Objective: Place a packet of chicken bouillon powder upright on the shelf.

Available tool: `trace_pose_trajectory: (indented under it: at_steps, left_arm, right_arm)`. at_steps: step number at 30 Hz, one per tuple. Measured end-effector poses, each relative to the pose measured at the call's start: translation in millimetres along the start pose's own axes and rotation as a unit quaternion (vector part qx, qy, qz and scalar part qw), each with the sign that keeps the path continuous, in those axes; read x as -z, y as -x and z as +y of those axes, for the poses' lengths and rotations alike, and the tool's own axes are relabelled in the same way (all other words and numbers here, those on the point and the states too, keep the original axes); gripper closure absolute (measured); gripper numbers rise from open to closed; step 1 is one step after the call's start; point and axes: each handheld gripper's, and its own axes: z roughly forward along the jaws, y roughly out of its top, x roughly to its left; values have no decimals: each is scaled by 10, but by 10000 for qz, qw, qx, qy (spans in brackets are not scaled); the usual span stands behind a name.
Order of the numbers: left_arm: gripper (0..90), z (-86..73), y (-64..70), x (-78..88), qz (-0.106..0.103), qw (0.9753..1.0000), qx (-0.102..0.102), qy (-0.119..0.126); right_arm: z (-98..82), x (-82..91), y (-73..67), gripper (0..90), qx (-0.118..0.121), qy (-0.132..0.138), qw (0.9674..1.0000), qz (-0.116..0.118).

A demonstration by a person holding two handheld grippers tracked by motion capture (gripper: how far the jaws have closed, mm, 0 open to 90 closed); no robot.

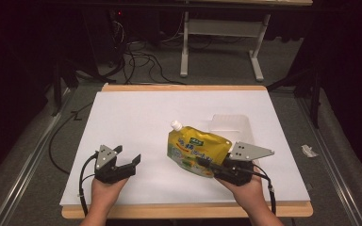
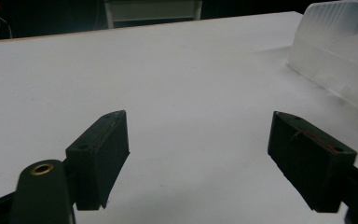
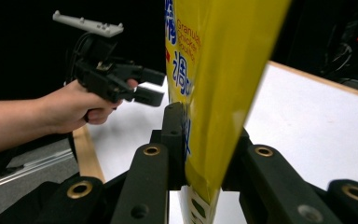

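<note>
One yellow pouch with one white screw cap is the single coloured thing on the white worktop; in the high view it sits right of the middle, cap end pointing away from the person and its bottom edge toward the right gripper. That gripper has its fingers clamped on the pouch's lower edge: in the right gripper view the two black fingers press the yellow foil from both sides, and the pouch rises between them with blue print on its face. Whether the pouch's body touches the worktop or hangs clear of it cannot be told.

One clear plastic container lies just behind the pouch, pale and hard to make out against the white sheet; in the left gripper view it shows at the upper right edge.

Two grippers are in play, one in each hand. The left gripper is well apart from the pouch, at the near left part of the worktop, its two fingers spread wide with nothing but bare white surface between them. Two grey three-cornered plates show in the high view, one on top of each gripper. One white-legged table stands on the floor beyond the worktop.
</note>
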Motion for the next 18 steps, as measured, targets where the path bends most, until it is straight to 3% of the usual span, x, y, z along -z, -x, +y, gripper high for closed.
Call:
trace_pose_trajectory:
  at_steps: [18]
  left_arm:
    - [219, -6, 18, -24, -55, 9999, -67, -66]
  right_arm:
    - [103, 410, 232, 780, 5, 287, 9981, -537]
